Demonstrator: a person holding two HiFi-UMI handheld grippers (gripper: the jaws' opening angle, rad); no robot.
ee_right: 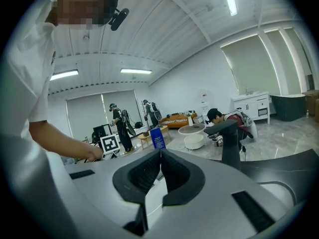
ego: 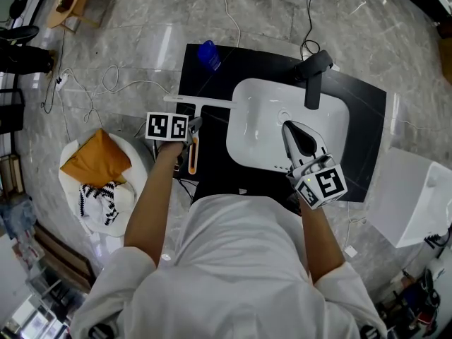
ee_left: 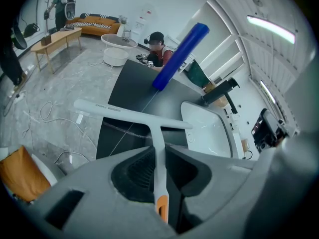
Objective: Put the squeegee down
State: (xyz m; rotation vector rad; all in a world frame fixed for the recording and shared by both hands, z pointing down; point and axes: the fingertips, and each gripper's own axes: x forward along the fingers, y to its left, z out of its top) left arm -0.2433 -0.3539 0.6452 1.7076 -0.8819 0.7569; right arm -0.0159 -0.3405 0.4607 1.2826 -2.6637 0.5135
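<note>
The squeegee (ego: 200,101), a white T-shaped tool with an orange handle end, lies low over the black countertop (ego: 212,76), left of the white sink (ego: 247,104). Whether it touches the top I cannot tell. My left gripper (ego: 192,130) is shut on its handle. In the left gripper view the handle (ee_left: 159,153) runs between the closed jaws of the left gripper (ee_left: 158,151), and the blade (ee_left: 124,113) stretches across ahead. My right gripper (ego: 291,128) hovers over the sink, shut and holding nothing. In its own view the right gripper (ee_right: 160,156) has its pads pressed together.
A blue bottle (ego: 208,54) stands at the counter's far left corner, and a black faucet (ego: 313,76) stands behind the sink. On the floor at left is a white round seat with an orange cushion (ego: 95,159), with cables (ego: 106,83) nearby. A white box (ego: 413,196) stands at right.
</note>
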